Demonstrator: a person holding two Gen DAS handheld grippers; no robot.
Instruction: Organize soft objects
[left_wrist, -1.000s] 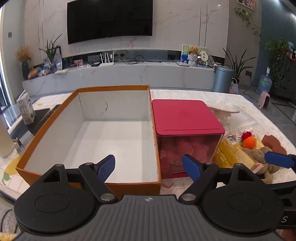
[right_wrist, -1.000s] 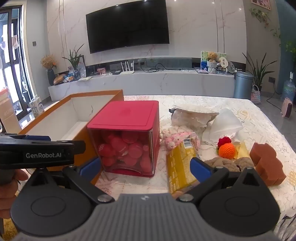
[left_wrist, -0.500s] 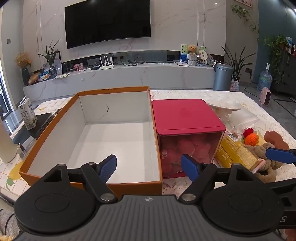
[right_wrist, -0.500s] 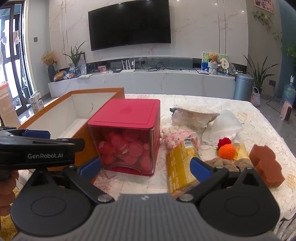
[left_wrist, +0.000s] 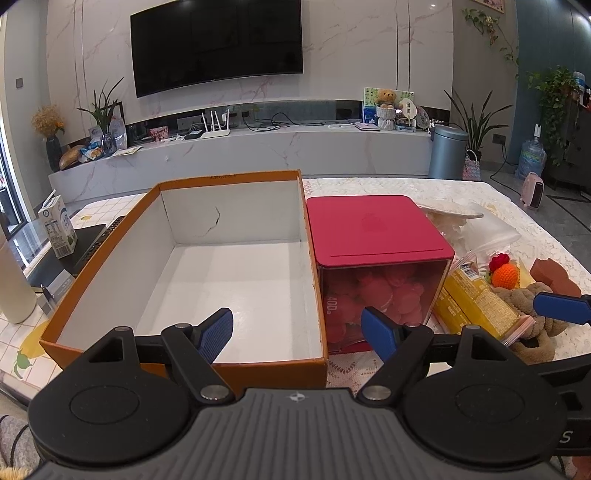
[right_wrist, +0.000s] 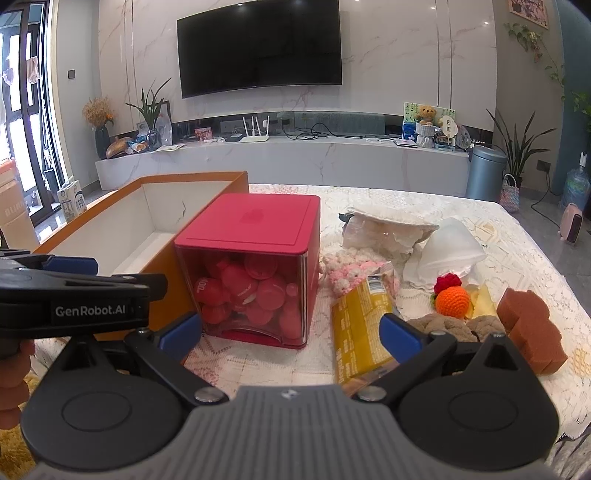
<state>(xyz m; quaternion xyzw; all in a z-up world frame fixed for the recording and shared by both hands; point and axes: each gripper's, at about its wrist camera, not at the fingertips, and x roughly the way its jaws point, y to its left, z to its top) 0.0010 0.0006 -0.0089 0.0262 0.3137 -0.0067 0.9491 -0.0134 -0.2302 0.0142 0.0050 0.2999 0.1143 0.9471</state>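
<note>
An orange cardboard box with a bare white inside sits on the table's left; it is also in the right wrist view. Soft things lie to the right: a pink-and-white knitted piece, an orange crochet ball, a brown plush and a brown sponge. My left gripper hangs open in front of the box's near wall, holding nothing. My right gripper is open too, low over the cloth in front of the red container and the yellow packet.
A red-lidded clear container full of red pieces stands tight against the box's right wall. Crumpled white bags lie behind the soft things. A milk carton and a white bottle stand at the far left.
Both views have risen and drawn back a little from the table. No object has moved and both grippers stay open.
</note>
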